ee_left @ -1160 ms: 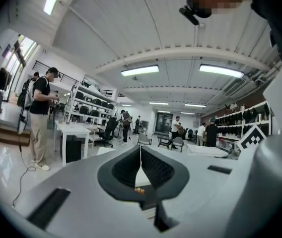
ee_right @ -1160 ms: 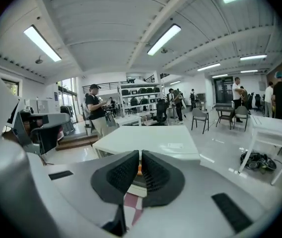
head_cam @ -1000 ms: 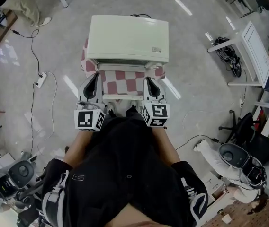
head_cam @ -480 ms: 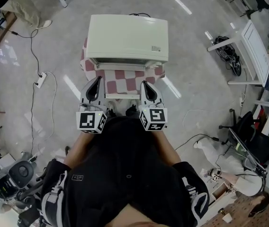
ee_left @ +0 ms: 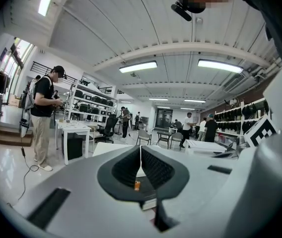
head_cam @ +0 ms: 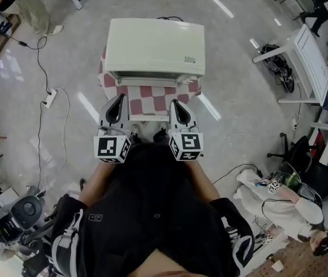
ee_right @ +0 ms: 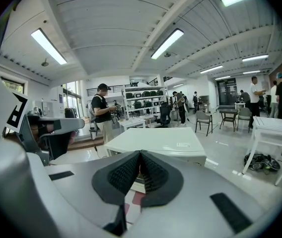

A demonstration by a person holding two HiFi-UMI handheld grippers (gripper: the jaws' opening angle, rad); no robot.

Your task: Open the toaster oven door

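The cream-white toaster oven [head_cam: 155,48] stands on a small table with a red-and-white checked cloth [head_cam: 152,100], its front edge toward me. In the head view, my left gripper [head_cam: 118,98] and right gripper [head_cam: 175,103] hover side by side over the cloth, just short of the oven's front and apart from it. Both are shut with nothing between the jaws. The left gripper view has its shut jaws meeting at the left gripper [ee_left: 140,150], with the oven [ee_left: 106,149] behind. In the right gripper view the right gripper [ee_right: 140,155] points at the oven [ee_right: 156,140].
A cable and power strip [head_cam: 49,97] lie on the floor at the left. A white table [head_cam: 308,62] stands at the right, with a person [head_cam: 285,198] low on the floor below it. Machinery [head_cam: 14,218] sits at the lower left. People stand farther back in the room.
Both grippers have drawn slightly toward each other and a little back toward me. The oven has not moved.
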